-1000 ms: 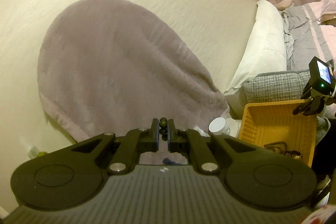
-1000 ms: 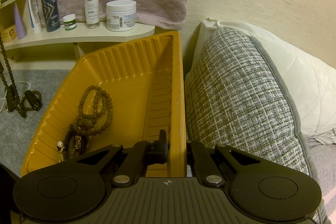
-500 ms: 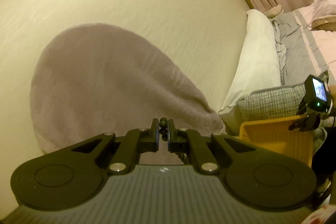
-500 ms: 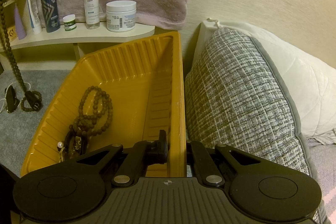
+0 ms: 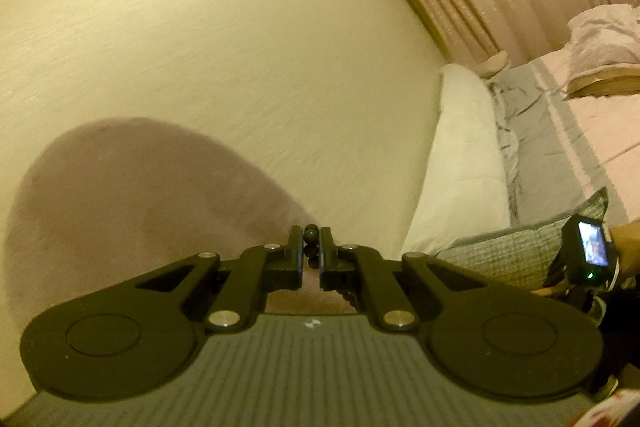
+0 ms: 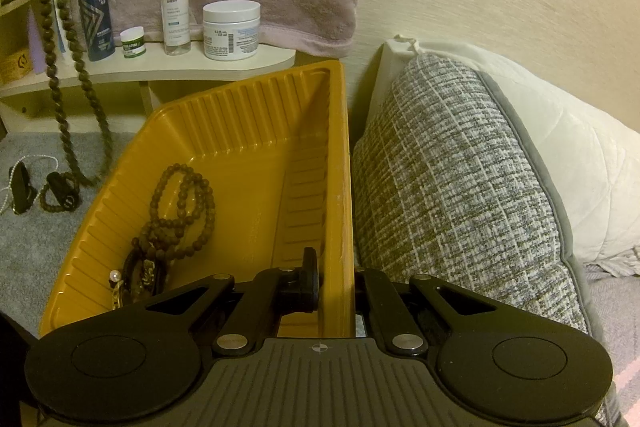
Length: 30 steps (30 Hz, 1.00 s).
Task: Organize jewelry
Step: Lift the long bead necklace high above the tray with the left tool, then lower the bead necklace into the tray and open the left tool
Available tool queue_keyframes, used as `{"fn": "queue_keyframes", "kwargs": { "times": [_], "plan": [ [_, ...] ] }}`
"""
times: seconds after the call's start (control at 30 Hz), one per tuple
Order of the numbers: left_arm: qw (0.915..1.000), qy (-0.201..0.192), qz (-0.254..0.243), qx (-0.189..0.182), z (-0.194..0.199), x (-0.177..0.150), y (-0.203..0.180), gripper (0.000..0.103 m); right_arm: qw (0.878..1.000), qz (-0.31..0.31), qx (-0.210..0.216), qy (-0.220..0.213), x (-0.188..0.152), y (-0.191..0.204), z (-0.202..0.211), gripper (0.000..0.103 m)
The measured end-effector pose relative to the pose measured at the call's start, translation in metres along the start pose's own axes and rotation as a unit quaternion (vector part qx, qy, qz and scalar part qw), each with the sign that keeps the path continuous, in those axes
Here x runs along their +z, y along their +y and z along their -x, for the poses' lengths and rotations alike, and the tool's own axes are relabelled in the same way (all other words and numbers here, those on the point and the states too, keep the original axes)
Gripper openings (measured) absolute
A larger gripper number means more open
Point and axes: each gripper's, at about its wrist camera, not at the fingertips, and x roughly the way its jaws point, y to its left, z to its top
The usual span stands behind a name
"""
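Both tongs are clamped: left gripper (image 5: pixel 310 254) is pinched shut on a dark bead necklace (image 6: pixel 54 39), two beads showing betw the pads, and right gripper (image 6: pixel 335 281) is closed on the right wall of the yellow bin (image 6: pixel 256 131), one finger inside, the other outside and mostly hidden by the wall.

Near, inside the bin: a brown bead strand (image 6: pixel 182 209) coiled on the floor w/ a darker tangle and a pearl piece (image 6: pixel 115 274) at the near left corner. Left of the bin, on the grey bedding (image 6: pixel 24 239), the held necklace's lower loop lies beside a white pearl strand (image 6: pixel 36 159) and a black clip; its upper part runs up out of the right-wrist view, blurred.

Risks, as I judge them:
- Grip is on only a couple of beads, so they could roll out of the pads and the strand drops outside the bin.
- Dangling tail could snag the pearl strand or clip and drag them along.
- Swinging strand may catch the bin rim or land half over it.
- Further back, the shelf (image 6: pixel 224 65) w/ spray bottle (image 6: pixel 175 1) and white jar (image 6: pixel 231 29) is near the strand's path; a wide swing could knock one.
- Bin rests against the grey pillow (image 6: pixel 460 187) on soft bedding; if the right hold shifts, it may tip.
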Motion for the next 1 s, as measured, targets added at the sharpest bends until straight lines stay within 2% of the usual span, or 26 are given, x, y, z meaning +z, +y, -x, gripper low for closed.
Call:
{"fn": "queue_keyframes", "kwargs": {
  "times": [0.17, 0.43, 0.77, 1.0],
  "plan": [
    [0.9995, 0.002, -0.001, -0.03, -0.027, 0.002, -0.016, 0.006, 1.0, 0.001, 0.0, 0.0, 0.001, 0.0, -0.001, 0.004],
    [0.9958, 0.044, -0.008, -0.08, -0.072, -0.017, -0.05, 0.006, 1.0, 0.001, 0.0, 0.0, 0.0, 0.0, 0.0, 0.004],
    [0.9848, 0.101, 0.002, -0.141, -0.111, -0.052, -0.086, 0.006, 1.0, 0.003, 0.0, 0.0, -0.001, 0.001, 0.0, 0.004],
    [0.9764, 0.136, 0.009, -0.167, -0.139, -0.072, -0.108, 0.006, 1.0, 0.003, 0.0, 0.0, -0.001, 0.0, -0.001, 0.004]
  ]
}}
